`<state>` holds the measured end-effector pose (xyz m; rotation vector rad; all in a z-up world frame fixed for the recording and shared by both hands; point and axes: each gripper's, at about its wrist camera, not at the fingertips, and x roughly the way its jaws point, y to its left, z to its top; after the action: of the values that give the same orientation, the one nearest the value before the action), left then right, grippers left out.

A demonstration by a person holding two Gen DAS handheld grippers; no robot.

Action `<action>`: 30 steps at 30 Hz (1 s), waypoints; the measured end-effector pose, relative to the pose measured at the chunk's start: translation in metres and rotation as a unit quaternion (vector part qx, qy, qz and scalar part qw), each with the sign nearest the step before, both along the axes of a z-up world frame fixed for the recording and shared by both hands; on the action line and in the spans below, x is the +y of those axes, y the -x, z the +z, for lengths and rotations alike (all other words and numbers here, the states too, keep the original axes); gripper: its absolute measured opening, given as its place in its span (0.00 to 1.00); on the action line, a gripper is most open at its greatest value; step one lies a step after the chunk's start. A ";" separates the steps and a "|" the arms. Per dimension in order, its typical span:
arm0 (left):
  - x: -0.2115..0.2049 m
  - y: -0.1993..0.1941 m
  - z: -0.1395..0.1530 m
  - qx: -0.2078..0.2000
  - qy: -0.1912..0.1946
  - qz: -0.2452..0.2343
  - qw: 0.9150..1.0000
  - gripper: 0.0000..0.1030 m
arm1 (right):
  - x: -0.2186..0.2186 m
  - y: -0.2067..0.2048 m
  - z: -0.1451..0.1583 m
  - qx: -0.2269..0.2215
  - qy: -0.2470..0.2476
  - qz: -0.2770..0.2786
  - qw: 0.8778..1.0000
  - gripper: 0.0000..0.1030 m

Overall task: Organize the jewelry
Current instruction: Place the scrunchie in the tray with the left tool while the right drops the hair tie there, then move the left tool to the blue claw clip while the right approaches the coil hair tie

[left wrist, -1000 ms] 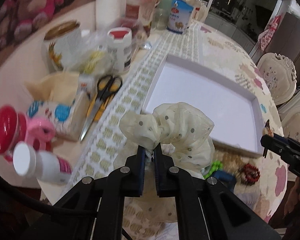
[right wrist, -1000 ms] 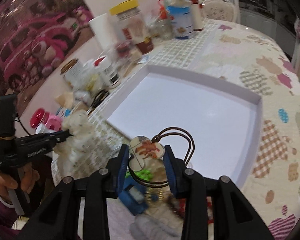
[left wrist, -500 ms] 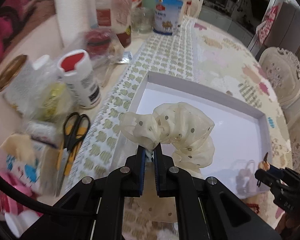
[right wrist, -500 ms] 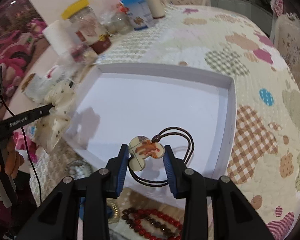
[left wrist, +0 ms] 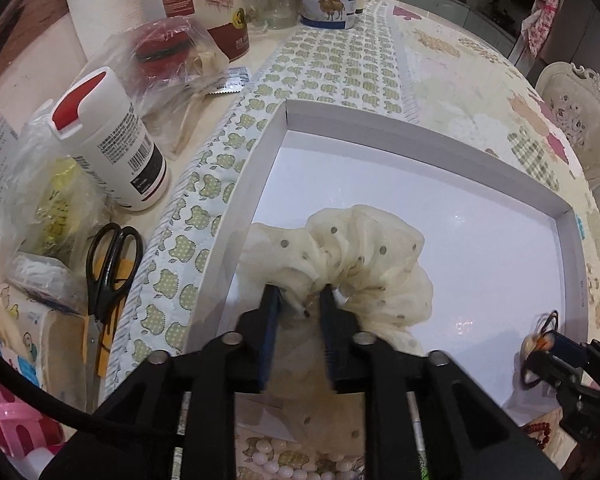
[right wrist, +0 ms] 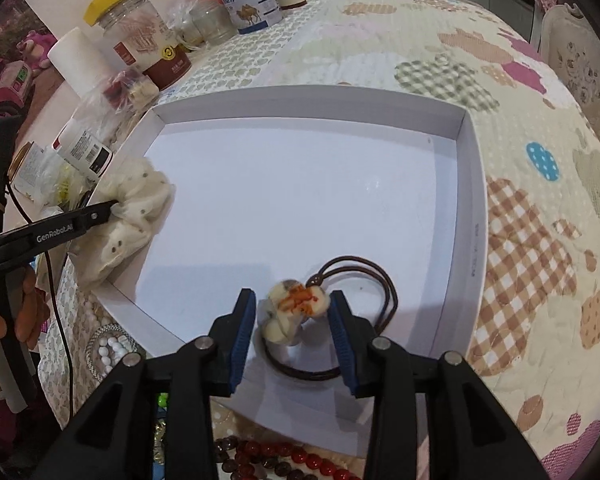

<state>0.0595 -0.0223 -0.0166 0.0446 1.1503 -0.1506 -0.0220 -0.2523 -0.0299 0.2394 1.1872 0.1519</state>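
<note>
A cream dotted scrunchie (left wrist: 352,264) sits between the open fingers of my left gripper (left wrist: 300,302), over the left edge of the white tray (left wrist: 420,136); it also shows in the right wrist view (right wrist: 132,208). My right gripper (right wrist: 294,316) is open around a brown hair tie with a cream and orange charm (right wrist: 296,308), which is blurred and lies just over the tray floor near the tray's front wall (right wrist: 148,324). The right gripper shows at the left wrist view's right edge (left wrist: 548,354).
A white bottle with a red cap (left wrist: 108,144), black scissors (left wrist: 110,268), bagged items (left wrist: 172,56), jars and a paper roll (left wrist: 100,4) crowd the left of the table. White beads (left wrist: 284,468) and a red bead bracelet (right wrist: 284,460) lie in front of the tray.
Both grippers moved forward over the tray and opened. The scrunchie and the hair tie have come loose from the fingers.
</note>
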 end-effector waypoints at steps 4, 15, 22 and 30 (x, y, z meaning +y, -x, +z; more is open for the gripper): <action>0.001 0.003 0.007 -0.011 0.000 -0.002 1.000 0.28 | -0.001 0.005 0.006 -0.002 0.003 0.000 1.000 0.60; 0.006 0.033 0.036 -0.041 -0.006 0.011 0.999 0.29 | -0.015 0.037 0.042 -0.046 -0.013 -0.025 0.999 0.60; -0.001 0.063 0.055 -0.060 -0.006 0.004 0.998 0.29 | -0.010 0.057 0.067 -0.076 0.002 -0.024 0.997 0.60; -0.008 0.100 0.069 -0.079 -0.005 -0.008 0.997 0.29 | -0.007 0.083 0.089 -0.097 0.018 -0.022 0.995 0.60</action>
<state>-0.0408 -0.0301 0.0523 0.0736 0.9933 -0.1518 -0.1050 -0.2597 0.0587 0.2147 0.9891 0.1131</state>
